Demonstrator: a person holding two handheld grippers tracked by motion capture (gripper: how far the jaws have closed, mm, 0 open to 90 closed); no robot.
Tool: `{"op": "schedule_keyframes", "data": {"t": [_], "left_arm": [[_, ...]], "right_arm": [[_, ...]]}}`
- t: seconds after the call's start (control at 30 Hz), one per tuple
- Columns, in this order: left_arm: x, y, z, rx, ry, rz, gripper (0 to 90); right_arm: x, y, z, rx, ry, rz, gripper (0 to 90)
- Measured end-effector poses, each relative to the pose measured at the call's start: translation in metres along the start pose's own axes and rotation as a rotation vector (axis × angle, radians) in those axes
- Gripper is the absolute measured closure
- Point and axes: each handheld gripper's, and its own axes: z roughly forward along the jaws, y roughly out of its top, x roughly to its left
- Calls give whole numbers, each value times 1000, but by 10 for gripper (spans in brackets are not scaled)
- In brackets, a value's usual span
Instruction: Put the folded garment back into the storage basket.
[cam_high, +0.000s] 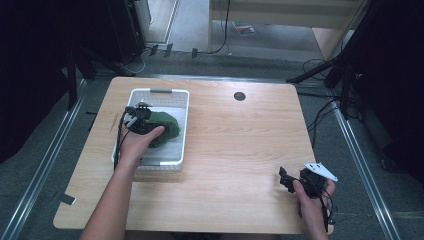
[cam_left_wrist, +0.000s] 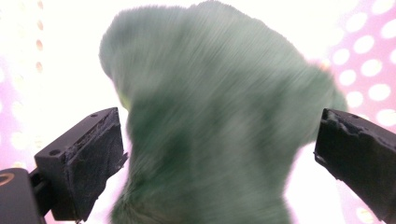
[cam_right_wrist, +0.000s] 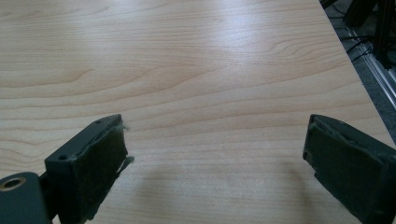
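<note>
While the green plush (cam_left_wrist: 219, 121) lies in the white basket (cam_high: 177, 102), your left gripper (cam_high: 139, 116) straddles it wide open, nothing gripped; your right gripper (cam_right_wrist: 215, 163) hovers wide open and empty over the table (cam_right_wrist: 196, 70).

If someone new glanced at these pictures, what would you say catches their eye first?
The fuzzy dark green cloth bunched in the white perforated basket on the table's left half stands out. The left gripper is open around it, while the right gripper waits open over bare wood near the front right corner.

So the count: one table (cam_high: 235, 150), one white basket (cam_high: 177, 125), one green fuzzy thing (cam_high: 167, 125) in it, two grippers, left (cam_high: 142, 107) and right (cam_high: 286, 180), two hands.
</note>
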Motion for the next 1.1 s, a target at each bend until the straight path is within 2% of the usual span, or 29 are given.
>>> {"op": "schedule_keyframes", "data": {"t": [0.13,0.2,0.37,0.43,0.57,0.8,1.0,1.1], "left_arm": [[-2,-2,-11,-58,-34,3,15],[-3,-4,-18,-94,-61,22,5],[-5,-9,-36,-208,-127,30,5],[-6,-12,-43,-239,-131,53,5],[-7,-19,-53,-285,-139,72,5],[-3,-33,-75,-385,-173,71,5],[3,-50,-91,-463,-178,91,5],[7,-60,-98,-496,-180,88,5]], "right_arm": [[0,0,0,0,0,0,63],[0,0,0,-1,0,-1,63],[0,0,0,0,0,0,63],[0,0,0,-1,0,0,63],[0,0,0,0,0,1,63],[0,0,0,0,-1,0,63],[0,0,0,2,-1,2,63],[1,0,0,1,-2,1,63]]}}
